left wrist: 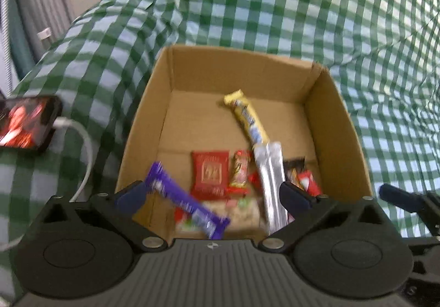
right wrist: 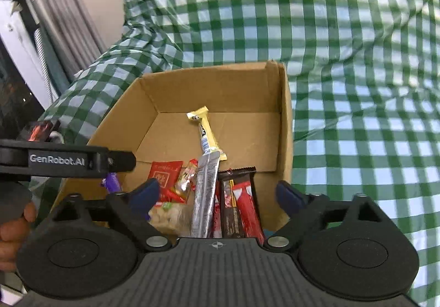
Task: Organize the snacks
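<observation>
Two claws hung wide open over the cardboard box (left wrist: 154, 103), nothing pinched in either. The left gripper (left wrist: 211, 194) had its blue fingertips (left wrist: 129, 197) spread at the lower part of its view, and a purple bar (left wrist: 187, 205), blurred, lay slanted between them without touching either pad, over the box's near edge. The right gripper (right wrist: 217, 194) stood just as wide at the bottom of its own frame, the pads clear of the wrappers beneath it.

Inside the box, low in the left view, sat a red packet (left wrist: 210, 173) with a small red-and-gold sweet (left wrist: 240, 169) just to its right. A silver wrapper (left wrist: 271, 180) ran up the middle, its top end overlapping a yellow bar (left wrist: 247, 120) that slanted toward the far wall. In the right view a dark brown bar (right wrist: 231, 205) and a red bar (right wrist: 247, 208) lay side by side just right of the silver one.

Outward, the box rested on green checked cloth (left wrist: 275, 4). At the left edge of the left view a phone (left wrist: 26, 125) with a lit screen lay on the cloth, a white cable (left wrist: 82, 147) plugged in. A hand (right wrist: 13, 232) showed at the lower left of the right view
</observation>
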Tool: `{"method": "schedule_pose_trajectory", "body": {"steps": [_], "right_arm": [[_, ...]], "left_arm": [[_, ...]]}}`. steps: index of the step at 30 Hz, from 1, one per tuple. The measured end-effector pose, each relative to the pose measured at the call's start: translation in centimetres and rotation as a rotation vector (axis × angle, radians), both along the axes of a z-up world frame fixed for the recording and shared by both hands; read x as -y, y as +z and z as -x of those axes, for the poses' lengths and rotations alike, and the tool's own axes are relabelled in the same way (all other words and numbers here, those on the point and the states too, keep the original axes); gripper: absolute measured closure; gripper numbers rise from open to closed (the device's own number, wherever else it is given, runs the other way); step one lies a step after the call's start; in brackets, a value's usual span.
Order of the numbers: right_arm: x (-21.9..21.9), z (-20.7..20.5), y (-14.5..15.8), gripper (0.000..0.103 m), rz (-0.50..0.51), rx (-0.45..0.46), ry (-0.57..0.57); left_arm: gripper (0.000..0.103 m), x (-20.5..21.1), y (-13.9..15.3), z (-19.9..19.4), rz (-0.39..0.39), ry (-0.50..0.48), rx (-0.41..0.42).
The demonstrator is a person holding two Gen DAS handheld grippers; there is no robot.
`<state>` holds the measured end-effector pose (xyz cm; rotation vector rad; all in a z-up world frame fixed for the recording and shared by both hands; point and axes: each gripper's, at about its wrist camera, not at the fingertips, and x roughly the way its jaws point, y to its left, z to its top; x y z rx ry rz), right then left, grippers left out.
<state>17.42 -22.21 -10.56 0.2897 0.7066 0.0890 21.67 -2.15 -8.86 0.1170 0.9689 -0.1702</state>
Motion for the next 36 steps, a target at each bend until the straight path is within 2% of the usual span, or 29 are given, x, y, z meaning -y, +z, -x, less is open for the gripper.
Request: {"method": "schedule_pose_trajectory", "body": {"steps": [4,8,12,17,19,29,36], "right_arm": [[0.4,3.8,0.9,0.008,-0.007,-0.017,-0.007],[0.5,7.8,1.8,0.007,-0.006,-0.021,-0.014],[-1.5,12.1,2.7,0.005,0.03,0.006,-0.031],[-3.4,16.0,3.7,0.003,0.074,0.058,-0.046],[-3.9,17.2,4.1,0.003,0.096,0.078,-0.045],[-4.9,22.0,5.5,0.002,0.165,0.156,-0.059],[-5.3,24.1,6.1,0.001,0.2,0.226,-0.062]], "left_arm": [[0.0,-0.6,1.4,3.2,0.009,0.02,-0.018],[0.0,-1.2,2.9,7.3,-0.004,0.02,0.006],[0.0,-1.7,4.2,11.5,-0.02,0.008,0.036],[0.0,-1.7,5.4,16.1,-0.085,-0.031,0.09],[0.0,-1.9,5.6,17.7,-0.086,-0.033,0.106],[0.0,-2.9,6.4,22.2,-0.094,0.026,0.128],[0.0,-3.4,6.5,23.8,-0.168,0.062,0.146]]}}
